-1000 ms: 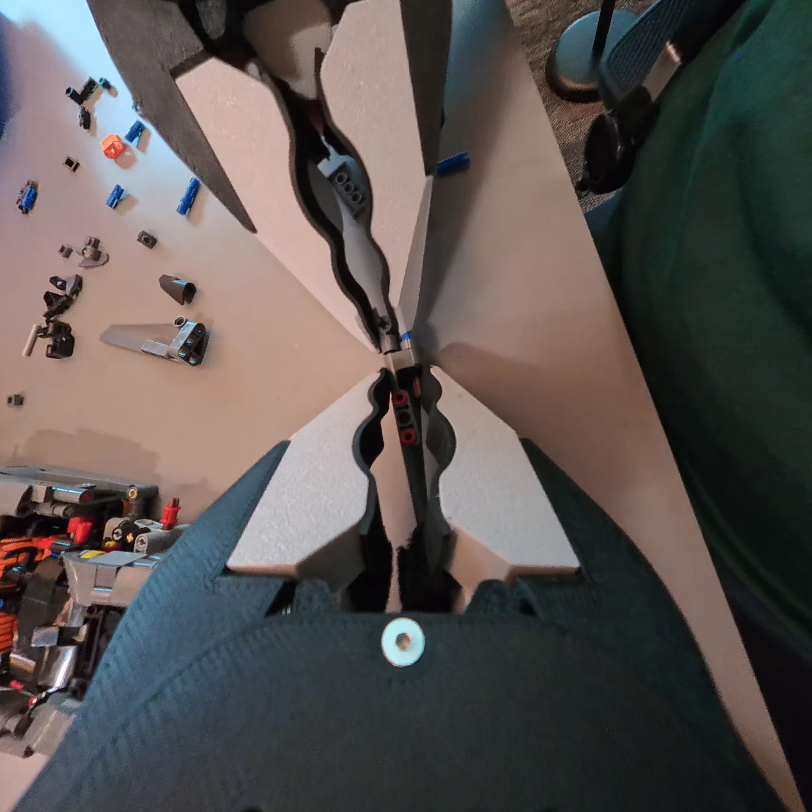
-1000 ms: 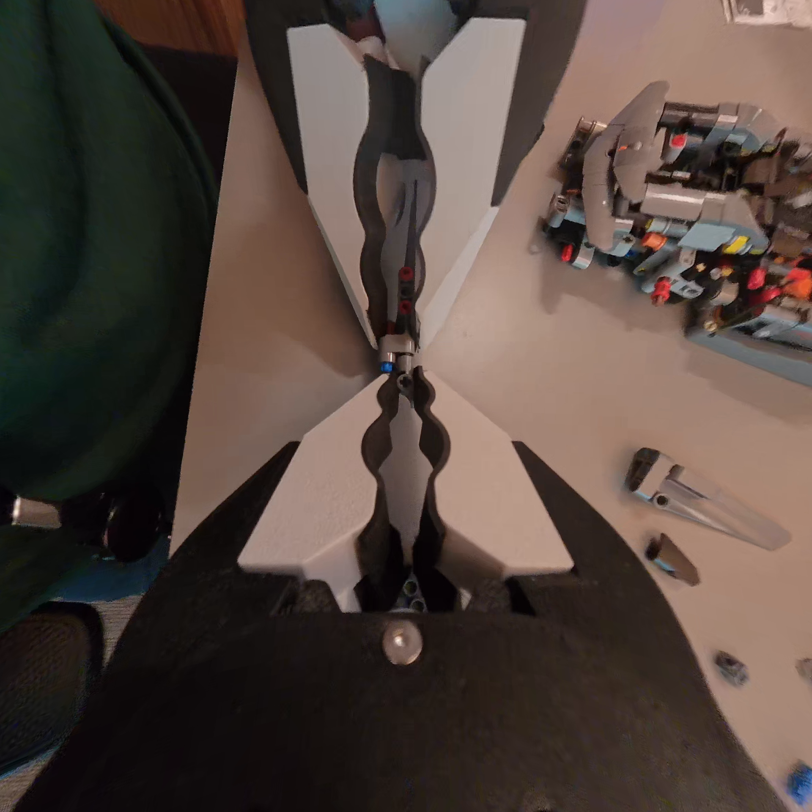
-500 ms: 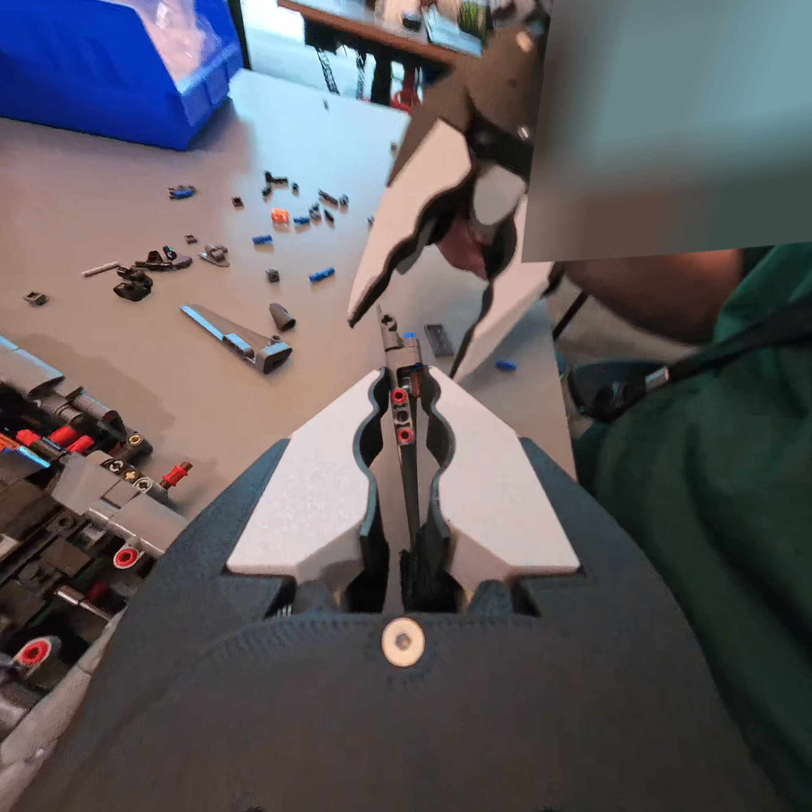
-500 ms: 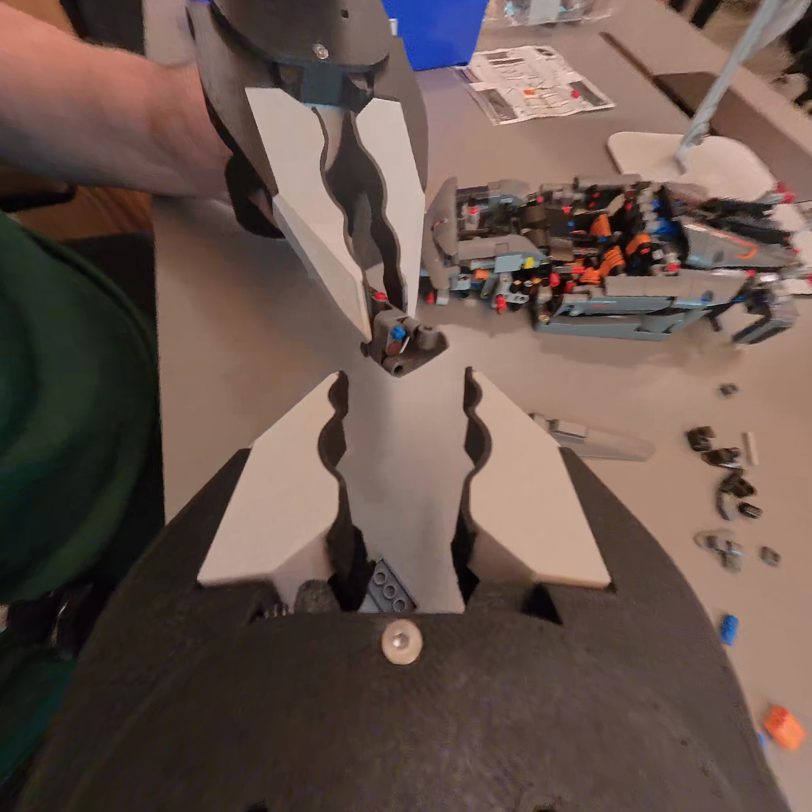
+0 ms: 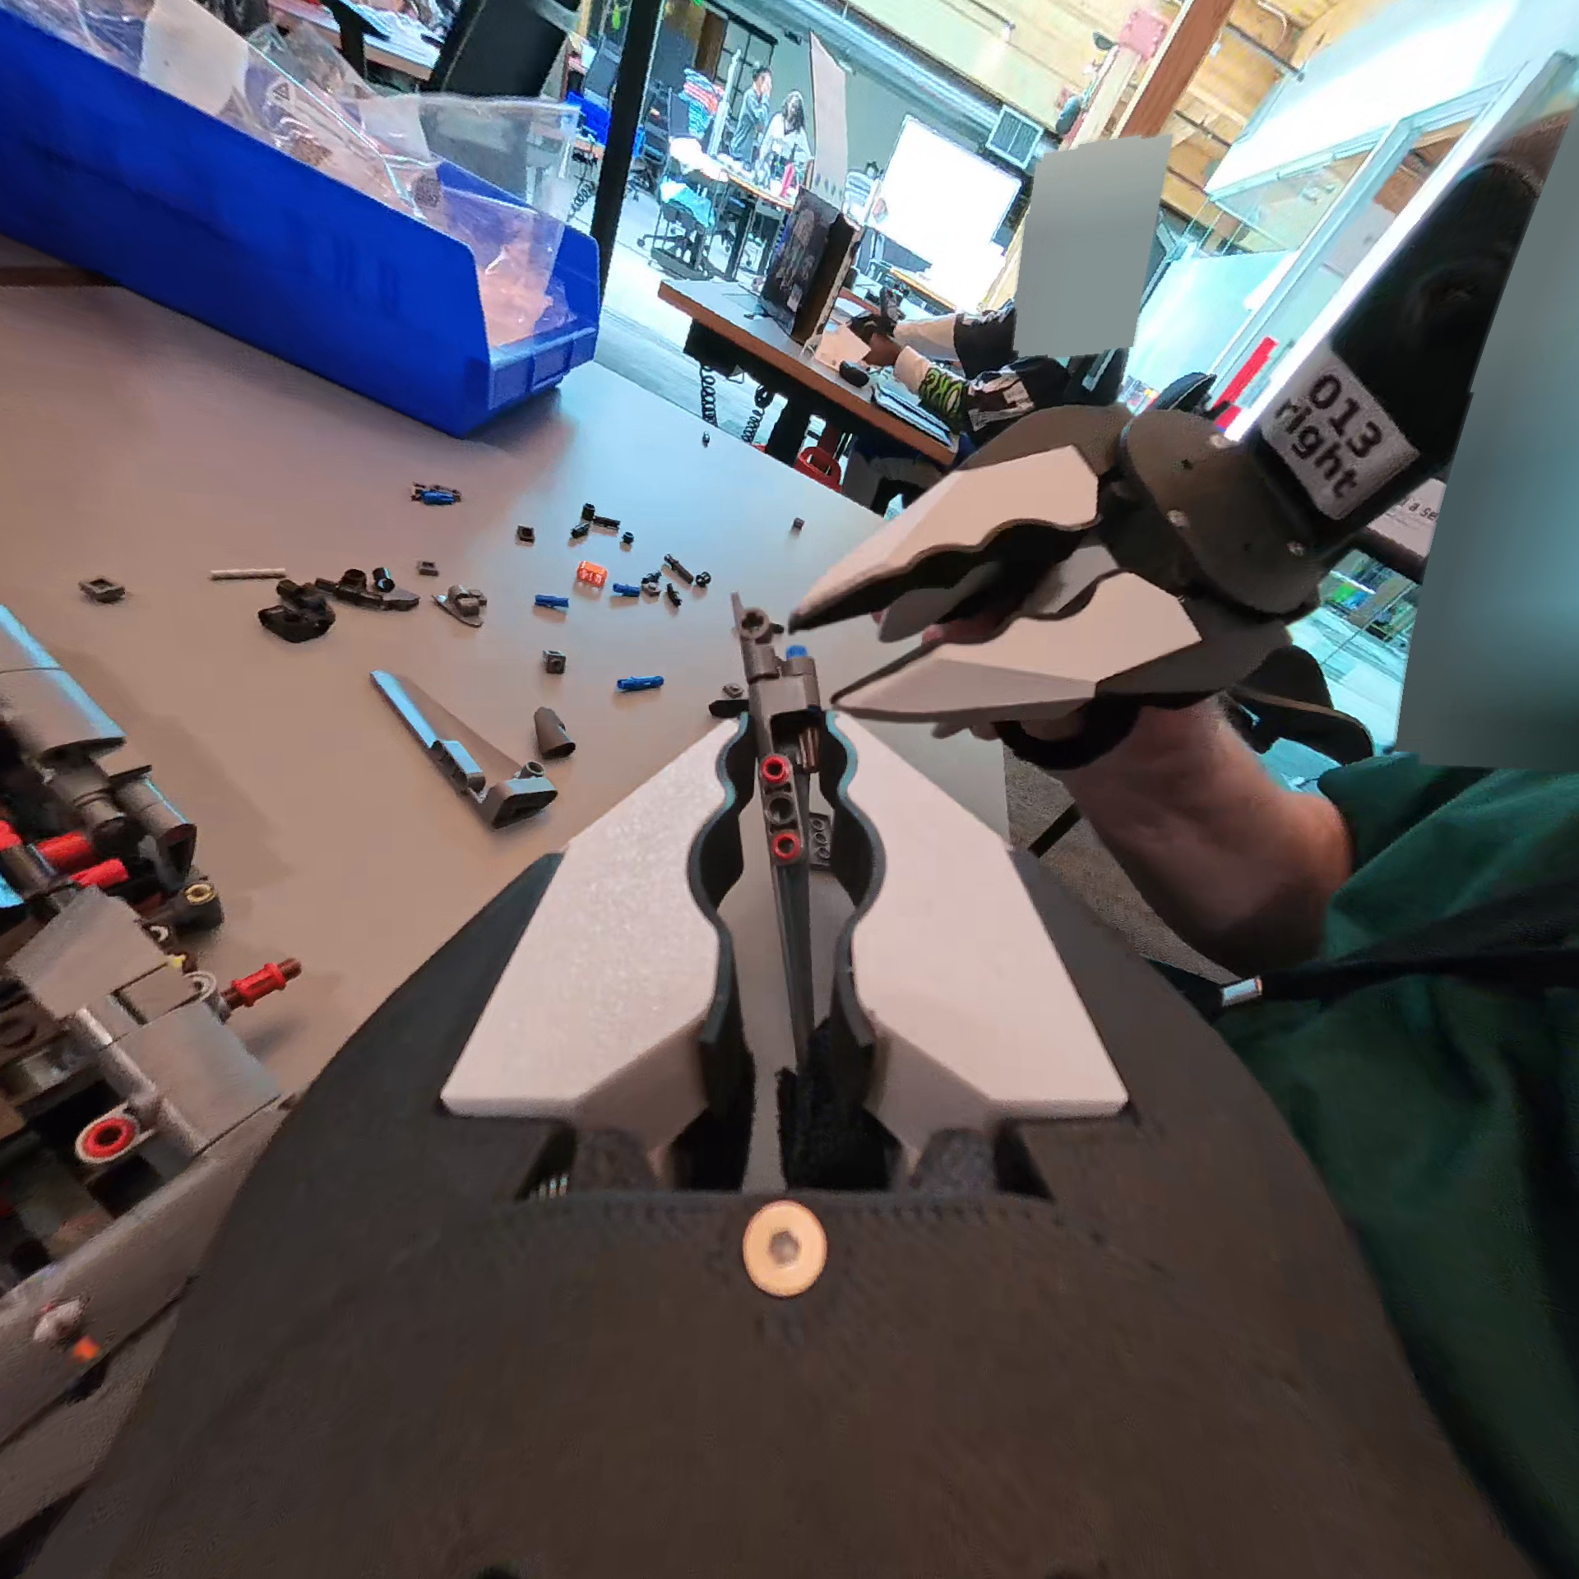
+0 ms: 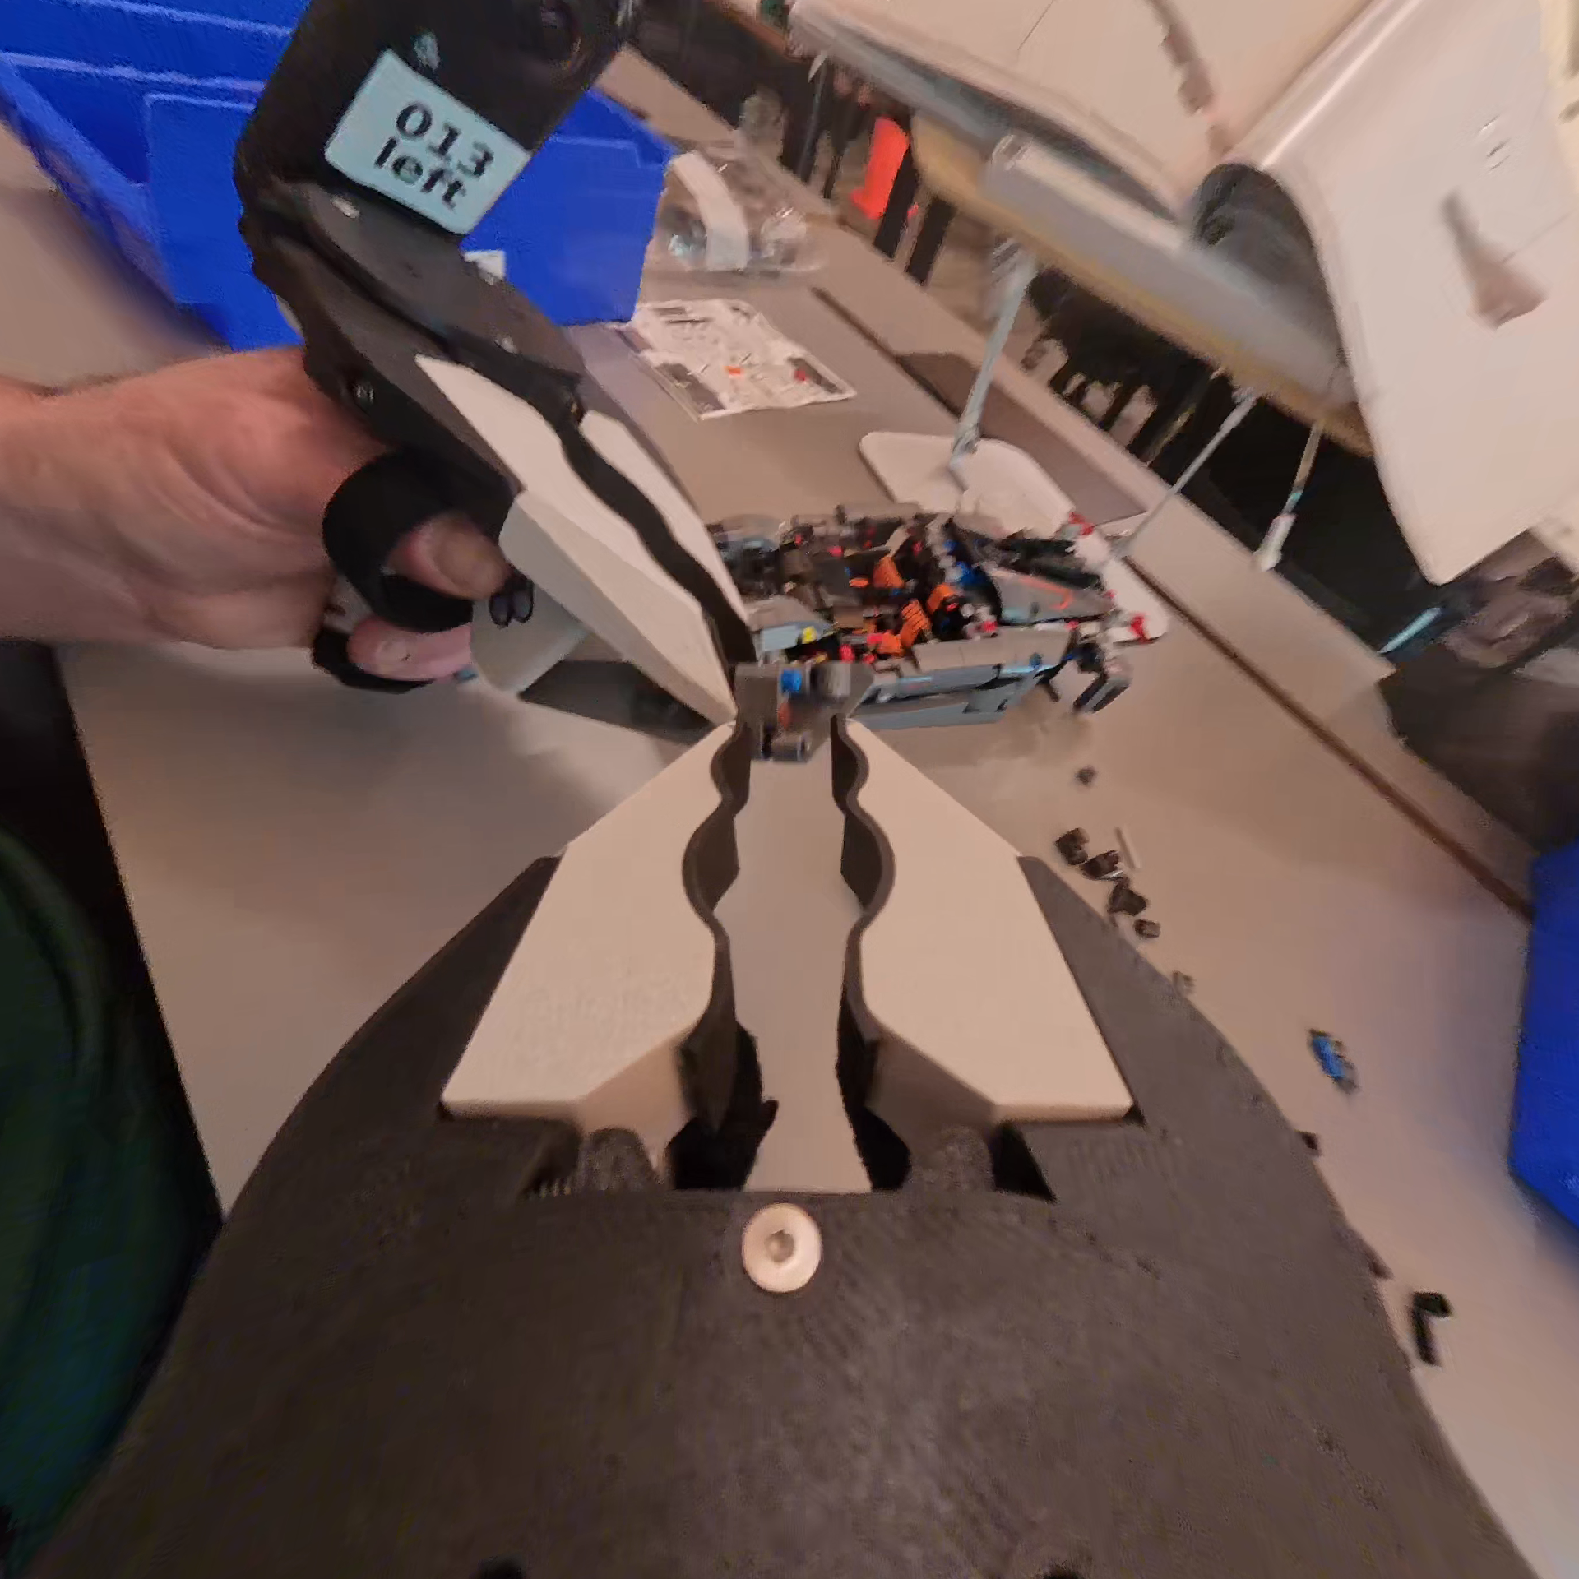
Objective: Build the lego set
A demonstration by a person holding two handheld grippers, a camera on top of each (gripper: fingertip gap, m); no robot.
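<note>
My left gripper [image 5: 782, 726] is shut on a thin dark grey lego sub-assembly [image 5: 782, 812] with red pins, held edge-on above the table. Its top end, with a blue pin, sticks out past the fingertips. My right gripper [image 6: 786, 726] is open with a narrow gap. Its tips sit on either side of that top end [image 6: 790, 701], and I cannot tell whether they touch it. It also shows in the left wrist view [image 5: 812, 658], coming from the right. The left gripper also shows in the right wrist view [image 6: 726, 683]. The large grey, black and orange lego model [image 6: 923, 615] lies on the table [image 6: 384, 854] beyond.
The model's end also shows at the left edge [image 5: 85, 983]. Several loose small parts [image 5: 598, 581] and a grey wing panel [image 5: 461, 752] lie on the table. A blue bin [image 5: 299, 239] stands at the back. An instruction sheet [image 6: 735, 359] and a white lamp base [image 6: 965, 478] lie behind the model. Only a small space, under 4 cm, lies between the two pairs of fingers.
Both views tilted up from looking down at the table. My right gripper let go of the sub-assembly's end, opened wide, then narrowed around it again. My left gripper kept its hold.
</note>
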